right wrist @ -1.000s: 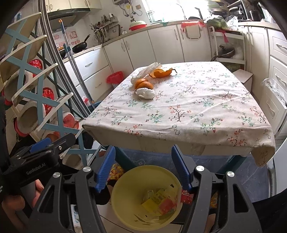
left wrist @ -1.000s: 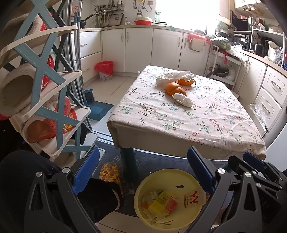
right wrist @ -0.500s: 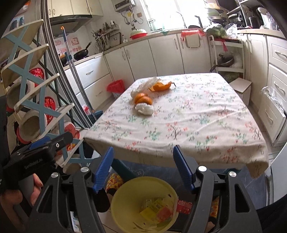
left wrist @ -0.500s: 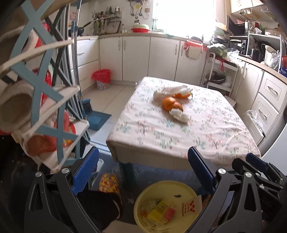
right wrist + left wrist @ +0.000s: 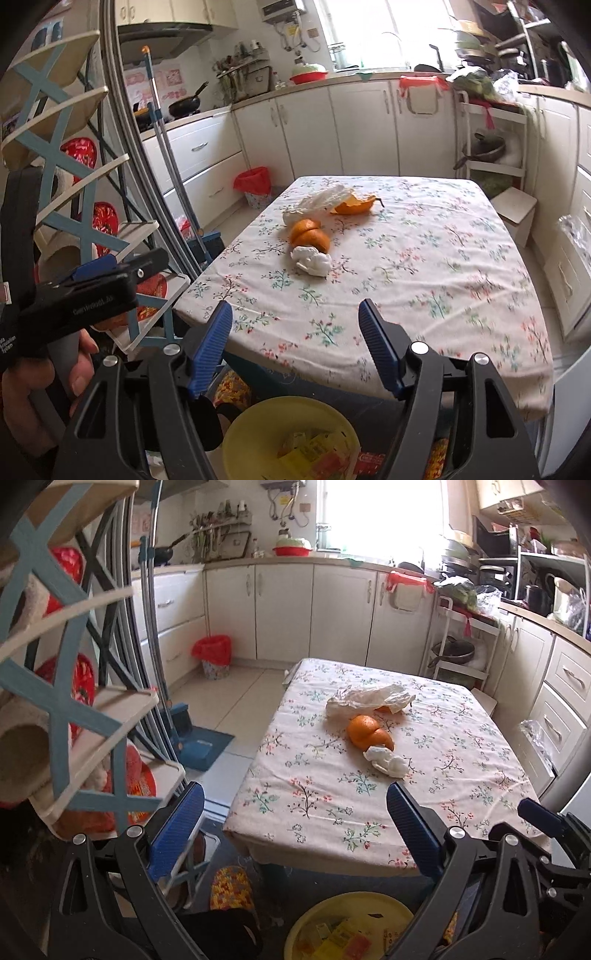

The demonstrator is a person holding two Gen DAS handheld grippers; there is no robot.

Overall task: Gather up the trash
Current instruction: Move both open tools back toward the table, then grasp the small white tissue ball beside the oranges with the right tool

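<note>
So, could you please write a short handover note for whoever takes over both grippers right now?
Left gripper: open, empty, near the table's front edge.
Right gripper: open, empty, beside it.
Yellow bin on the floor below the table already holds a few wrappers.
Still on the tablecloth, mid-table in a row: crumpled white tissue nearest, orange peel touching it, a plastic bag and another peel piece farther back.
Left to do: pick up each and drop it in the bin; the tissue looks like the easiest start.
</note>
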